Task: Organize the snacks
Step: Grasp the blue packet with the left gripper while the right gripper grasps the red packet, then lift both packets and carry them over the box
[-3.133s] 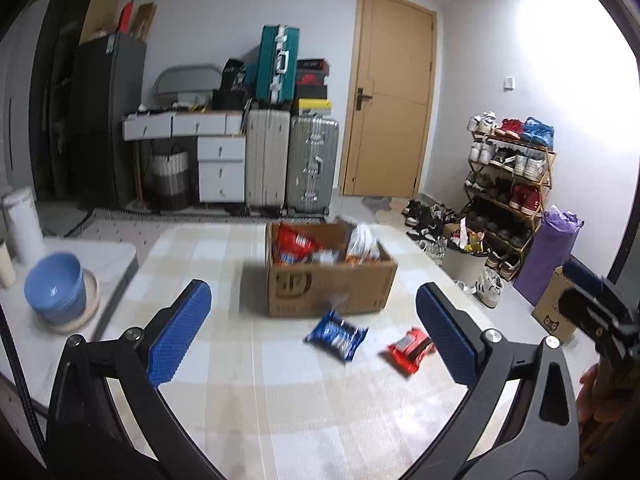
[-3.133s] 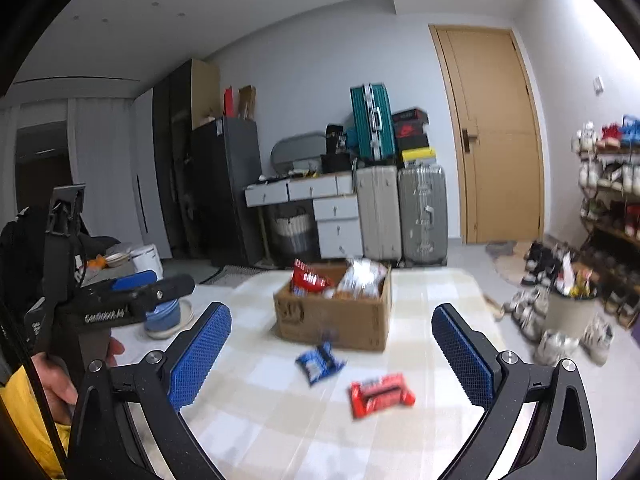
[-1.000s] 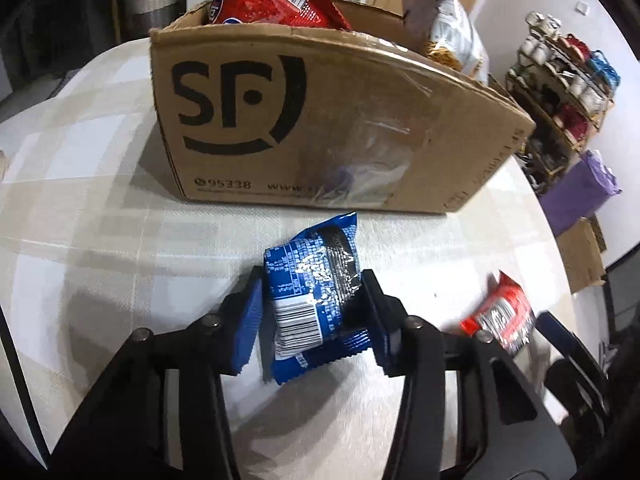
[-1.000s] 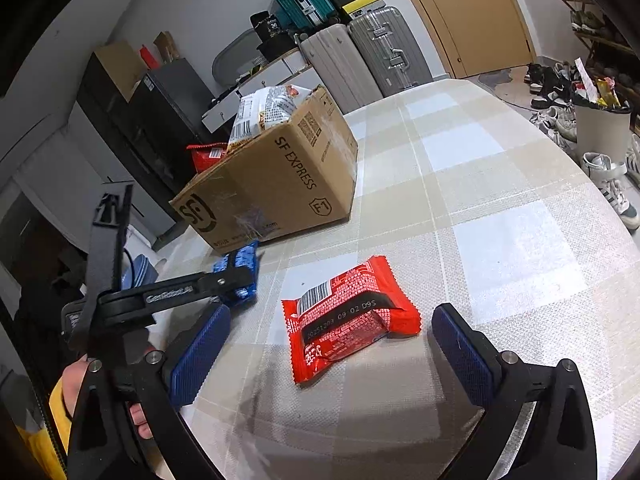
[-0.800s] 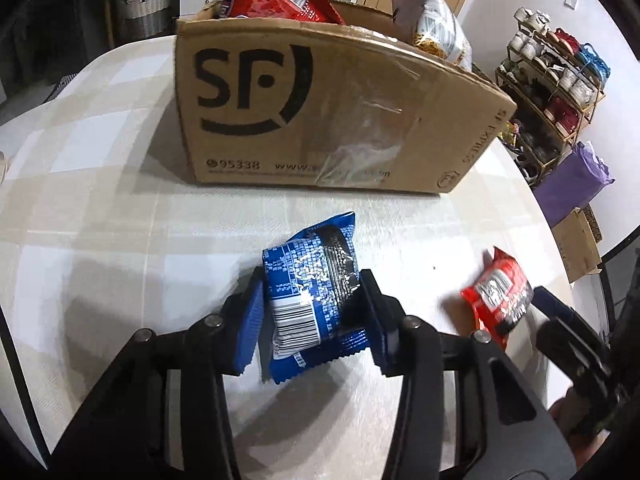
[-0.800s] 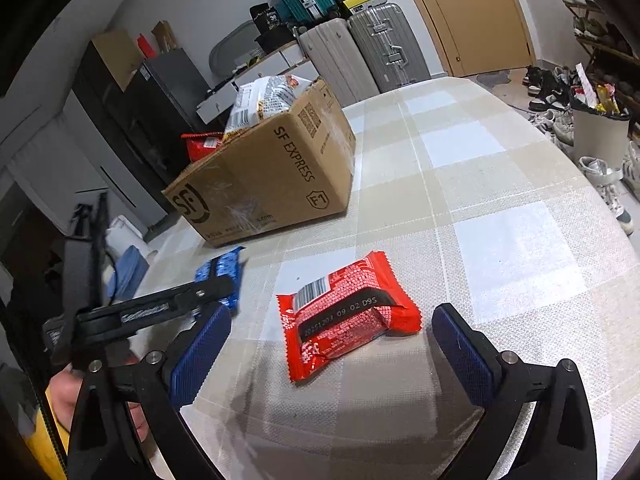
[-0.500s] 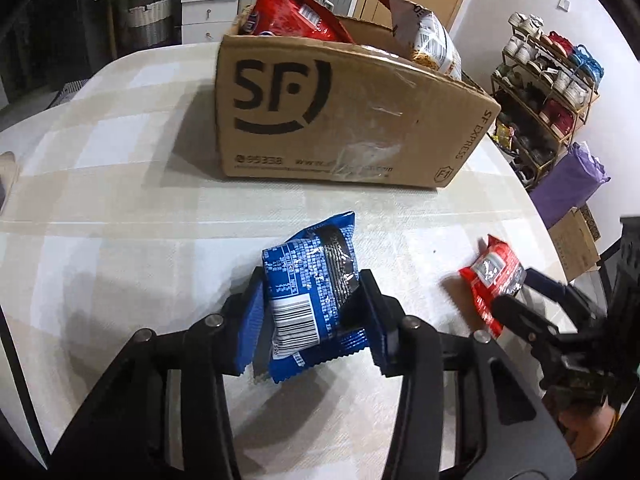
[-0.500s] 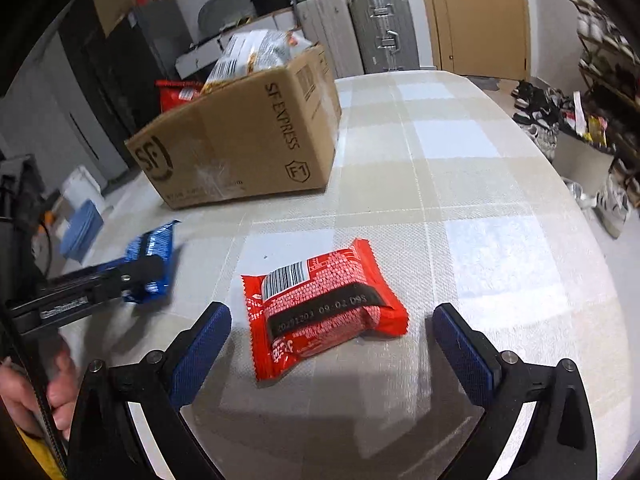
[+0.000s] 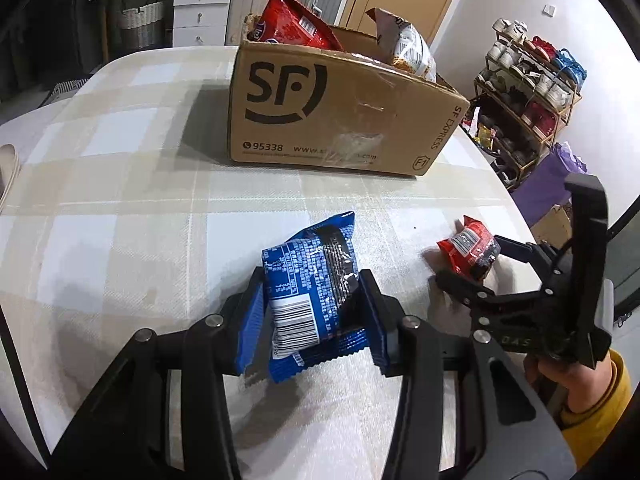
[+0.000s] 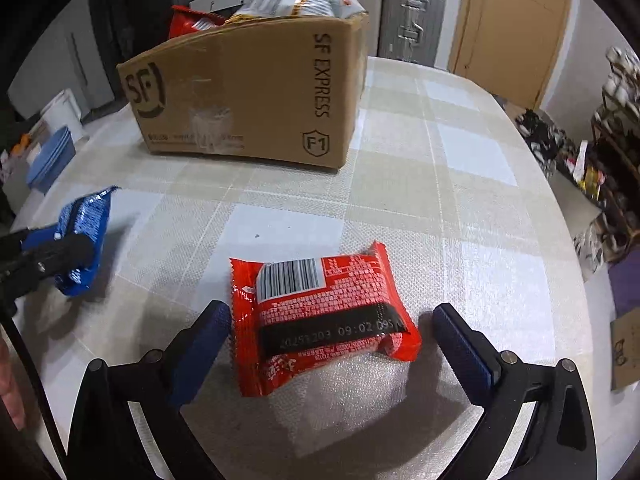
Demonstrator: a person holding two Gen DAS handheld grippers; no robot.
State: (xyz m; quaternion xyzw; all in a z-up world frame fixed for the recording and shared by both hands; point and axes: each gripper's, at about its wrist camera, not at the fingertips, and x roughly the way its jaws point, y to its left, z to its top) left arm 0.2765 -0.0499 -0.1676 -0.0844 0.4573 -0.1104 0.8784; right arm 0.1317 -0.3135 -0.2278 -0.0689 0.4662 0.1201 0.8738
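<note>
My left gripper (image 9: pixel 312 308) is shut on a blue snack packet (image 9: pixel 310 276), held a little above the checked tablecloth. The right wrist view shows the same blue packet (image 10: pixel 86 220) at the left, in that gripper's dark finger (image 10: pixel 52 252). A red snack packet (image 10: pixel 324 300) lies flat on the cloth, barcode side up. My right gripper (image 10: pixel 326 316) is open, one pad on each side of it and a small gap at each. In the left wrist view, the red packet (image 9: pixel 468 248) sits between the right gripper (image 9: pixel 470 260) fingers. A cardboard box (image 9: pixel 340 108) behind holds several snack bags.
The cardboard box (image 10: pixel 248 92) stands at the table's far middle. The table edge (image 10: pixel 576 248) curves off at the right, with a shoe rack (image 9: pixel 532 92) and a purple bag (image 9: pixel 560 176) beyond. Blue bowls (image 10: pixel 52 160) sit far left. A hand in a yellow sleeve (image 9: pixel 592 392) holds the right gripper.
My left gripper has pulled back from the box and risen slightly, still holding the blue packet. The right gripper has rolled and closed in, so its fingers now straddle the red packet.
</note>
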